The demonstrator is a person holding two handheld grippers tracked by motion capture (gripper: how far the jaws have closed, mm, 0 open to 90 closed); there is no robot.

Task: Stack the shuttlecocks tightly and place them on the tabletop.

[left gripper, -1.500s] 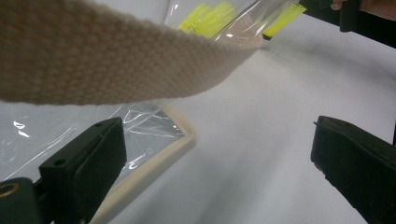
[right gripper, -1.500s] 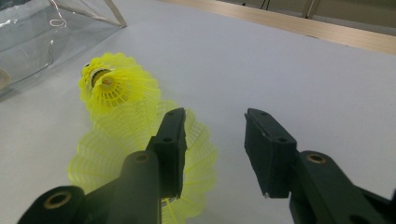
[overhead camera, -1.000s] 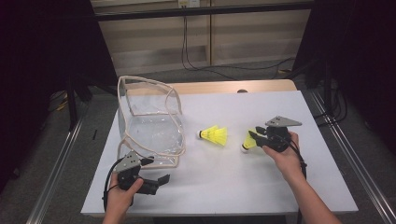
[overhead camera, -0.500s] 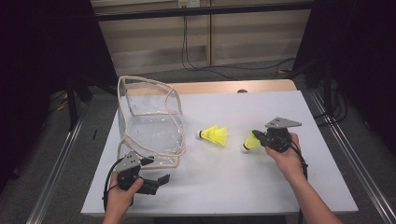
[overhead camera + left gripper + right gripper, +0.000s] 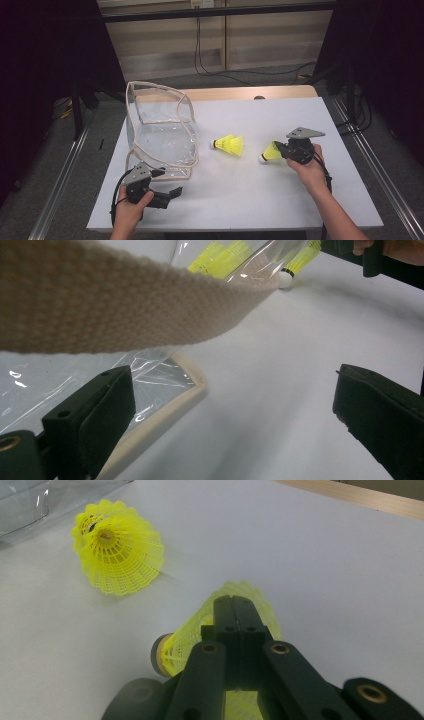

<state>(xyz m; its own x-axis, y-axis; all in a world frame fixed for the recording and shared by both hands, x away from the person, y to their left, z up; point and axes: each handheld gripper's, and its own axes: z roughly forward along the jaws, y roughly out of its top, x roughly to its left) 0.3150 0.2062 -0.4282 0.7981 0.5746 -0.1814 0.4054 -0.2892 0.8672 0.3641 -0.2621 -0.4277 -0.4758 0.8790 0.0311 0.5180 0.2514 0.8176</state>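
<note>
My right gripper [image 5: 235, 602] is shut on the mesh skirt of a yellow shuttlecock [image 5: 190, 635], whose cork tip points left. In the high view this gripper [image 5: 284, 149] holds the shuttlecock [image 5: 271, 151] at the table's right, low over the surface. A second yellow shuttlecock [image 5: 230, 146] lies loose on its side mid-table, and shows up close [image 5: 120, 550] in the right gripper view. A clear plastic bag with beige trim [image 5: 160, 135] stands open at the left. My left gripper [image 5: 167, 182] rests open by the bag's front corner, with nothing between its jaws [image 5: 232, 390].
The white table [image 5: 260, 200] has bare surface in front of and behind the shuttlecocks. The bag's woven beige strap [image 5: 125, 305] hangs across the top of the left gripper view, and its trimmed rim [image 5: 185, 385] lies beside the left jaw. Metal rails [image 5: 372, 165] run along the table's sides.
The right gripper with the shuttlecock has shifted only slightly. The left hand, the bag and the loose shuttlecock have stayed where they were.
</note>
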